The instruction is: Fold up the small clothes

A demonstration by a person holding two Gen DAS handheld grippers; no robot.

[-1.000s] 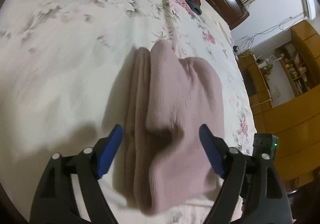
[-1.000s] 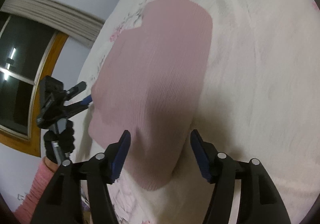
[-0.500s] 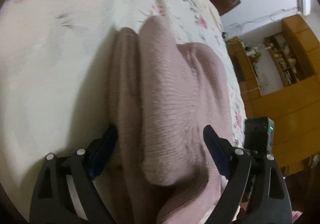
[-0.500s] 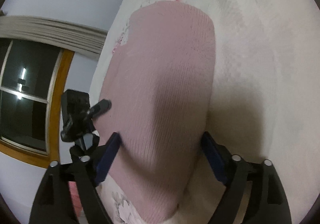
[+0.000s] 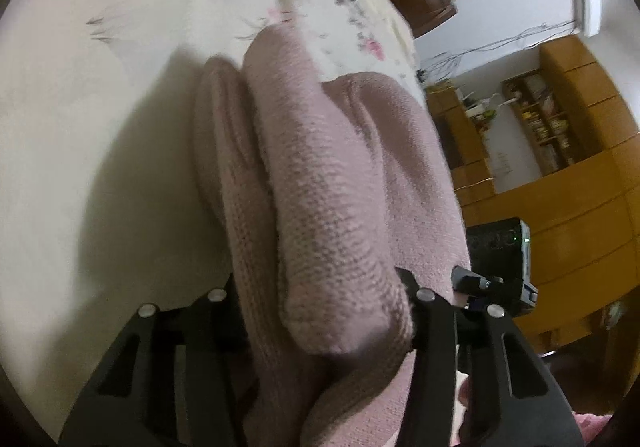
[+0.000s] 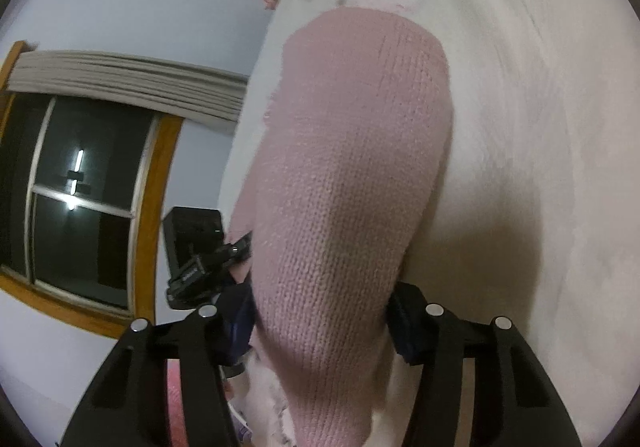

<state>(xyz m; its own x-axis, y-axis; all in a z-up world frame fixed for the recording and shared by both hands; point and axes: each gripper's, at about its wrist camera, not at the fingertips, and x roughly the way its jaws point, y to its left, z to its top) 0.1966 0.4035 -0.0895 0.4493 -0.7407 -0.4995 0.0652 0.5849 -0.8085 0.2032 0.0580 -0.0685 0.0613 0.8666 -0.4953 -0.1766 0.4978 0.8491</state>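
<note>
Both tools are shoved low onto the folded pink knitted garment [image 5: 332, 187] on the floral white bedsheet [image 5: 100, 87]. The left tool [image 5: 320, 311] has its fingers straddling a thick fold, and the right tool [image 6: 320, 327] straddles the other end. Can't tell if either is actually clamped.

Pink knit [image 5: 332, 207] covers the fingertips of the left gripper [image 5: 320, 303] and right gripper [image 6: 320, 323], hiding whether either grips it. The knit's near end runs off both frames' bottom edges. Distant shelves [image 5: 536, 119] are too small to read.
</note>
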